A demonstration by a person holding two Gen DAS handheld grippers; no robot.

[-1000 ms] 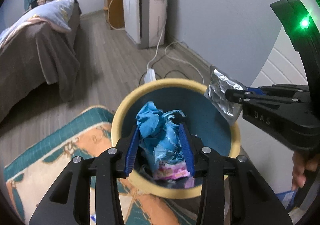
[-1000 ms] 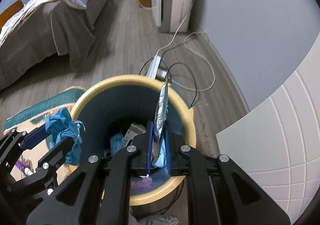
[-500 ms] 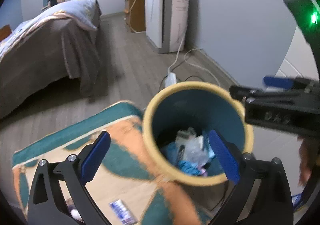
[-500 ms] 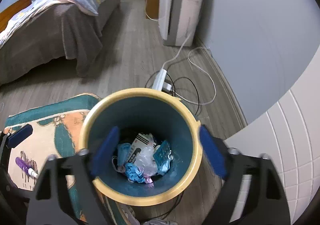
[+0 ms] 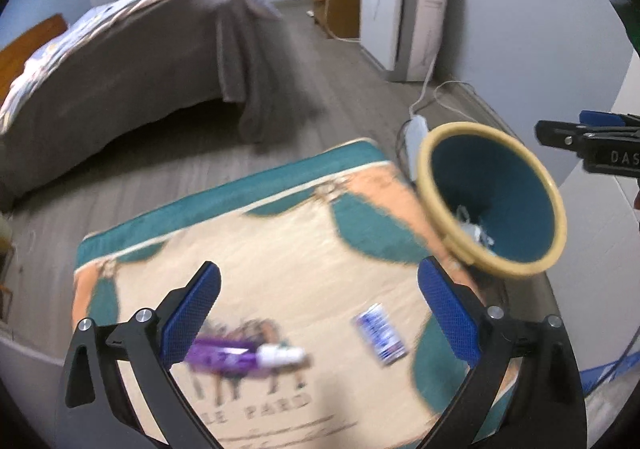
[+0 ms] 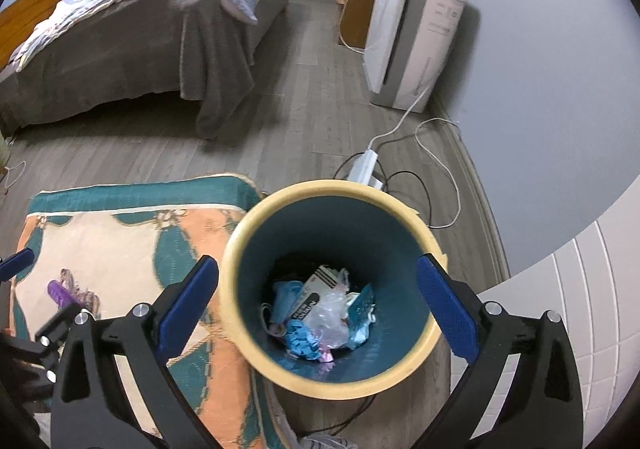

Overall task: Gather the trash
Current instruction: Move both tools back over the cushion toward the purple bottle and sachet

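Note:
A bin point(image 6: 256, 245) with a yellow rim and teal inside stands on the floor beside the rug; it also shows in the left wrist view point(image 5: 432, 193). Crumpled blue and clear wrappers point(image 6: 320, 317) lie at its bottom. My right gripper point(image 6: 316, 301) is open and empty right above the bin. My left gripper point(image 5: 320, 309) is open and empty above the rug point(image 5: 248, 249). A purple tube with a white cap point(image 5: 240, 357) and a small blue-and-white wrapper point(image 5: 380, 333) lie on the rug between its fingers. The right gripper's tips point(image 5: 576, 137) show at the right edge.
A bed with a brown cover point(image 6: 120, 41) stands at the back left. A white appliance point(image 6: 412, 41) stands by the wall, with a power strip and cables point(image 6: 368, 165) on the wood floor behind the bin. A white tiled surface point(image 6: 592, 309) is at the right.
Both grippers opened and dropped their wrappers into the bin. My left gripper then swung left from the bin to over the rug. My right gripper rose a little.

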